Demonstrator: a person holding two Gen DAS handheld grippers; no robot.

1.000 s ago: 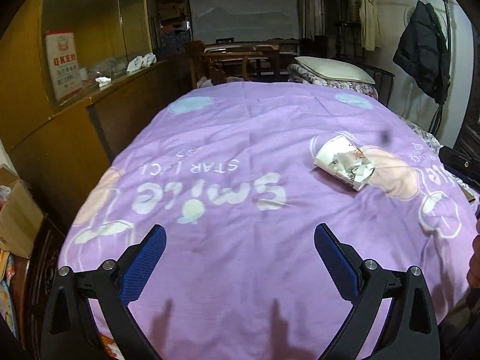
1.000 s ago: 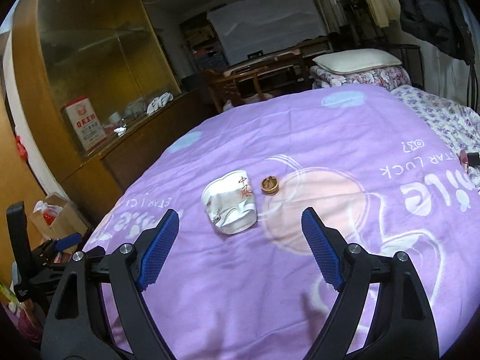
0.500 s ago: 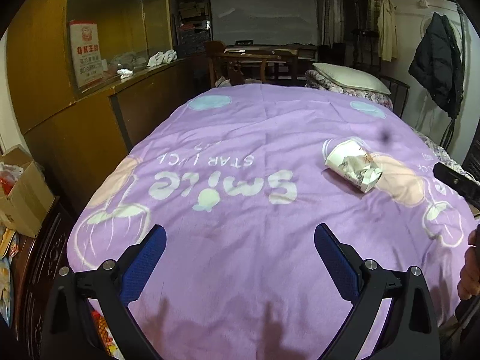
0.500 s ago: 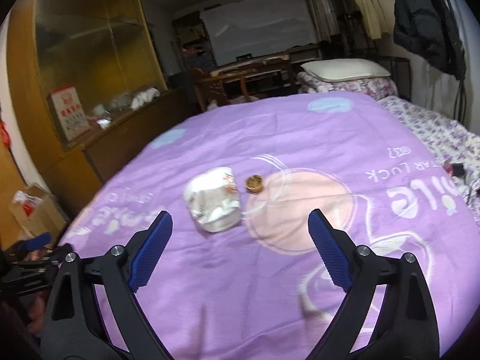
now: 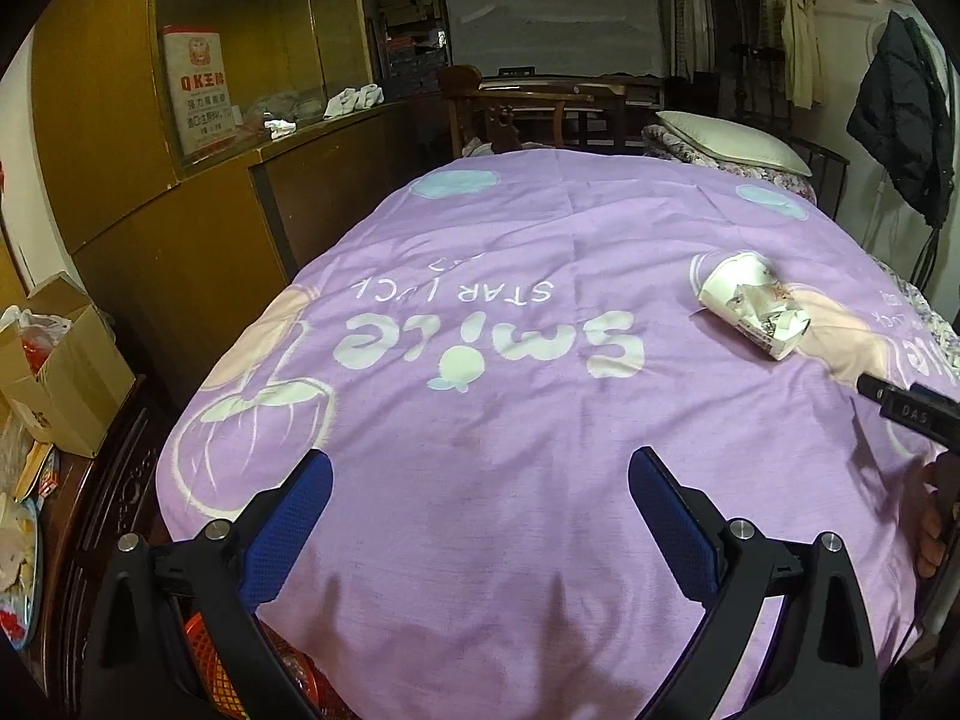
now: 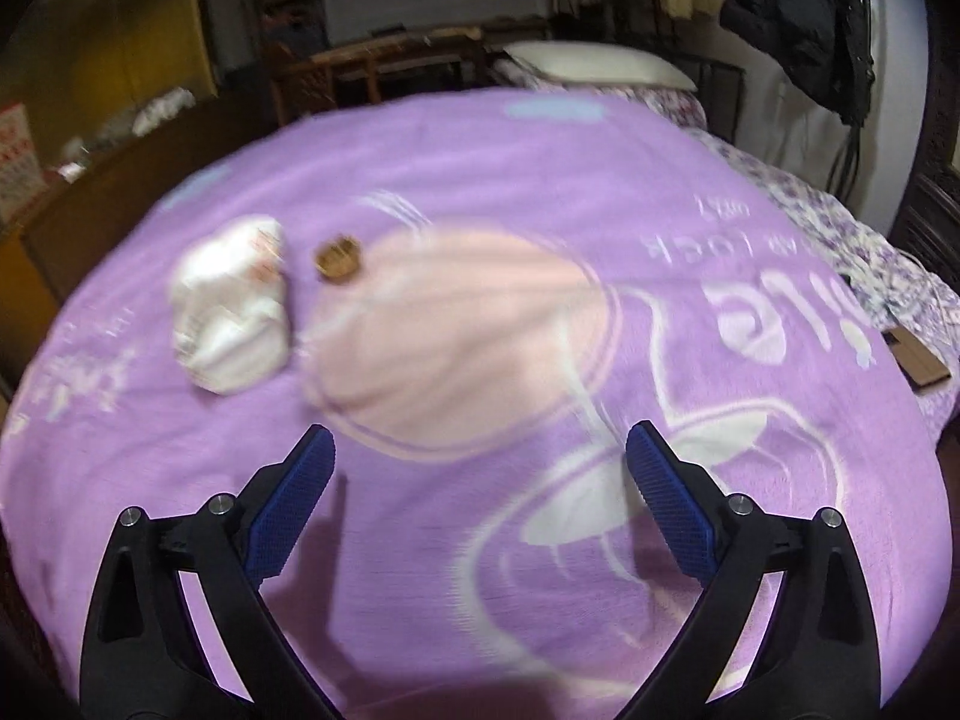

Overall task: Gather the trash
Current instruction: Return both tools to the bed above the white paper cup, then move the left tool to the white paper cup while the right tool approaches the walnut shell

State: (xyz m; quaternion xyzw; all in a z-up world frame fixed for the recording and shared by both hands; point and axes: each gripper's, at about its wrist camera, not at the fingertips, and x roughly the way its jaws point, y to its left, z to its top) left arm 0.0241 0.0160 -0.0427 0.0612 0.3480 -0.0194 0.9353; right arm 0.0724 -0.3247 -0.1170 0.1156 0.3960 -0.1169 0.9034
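Both grippers have shifted over the last second. From the right wrist, the crumpled paper cup [image 6: 231, 306] and the small brown cap-like piece [image 6: 339, 257] beside it now sit further left and higher than before, and the whole picture is smeared with motion blur, so that gripper appears to be swinging fast. From the left wrist, more of the purple bedspread [image 5: 510, 372] and the floor to the left has come into sight, as if the left gripper [image 5: 480, 531] has drawn back.

Neither piece of trash has been picked up. The cup lies on its side on the bedspread, stuffed with scrunched paper, and the brown piece rests just next to it without clearly touching. The right gripper [image 6: 480, 516] is spread wide with nothing between its blue pads [image 6: 294, 498]; the left one is equally spread and empty. My judgement is that collecting is only beginning, with the right gripper nearer the cup.

Only the right wrist view shows the brown piece; from the left it is not visible. Only the left wrist view shows the cup sharply, with its open mouth facing the camera, plus a red mesh basket [image 5: 210, 672] at the bed's near edge, a cardboard box [image 5: 66, 372] on the floor, and the tip of the other gripper's body with the person's hand [image 5: 936, 516] at far right.
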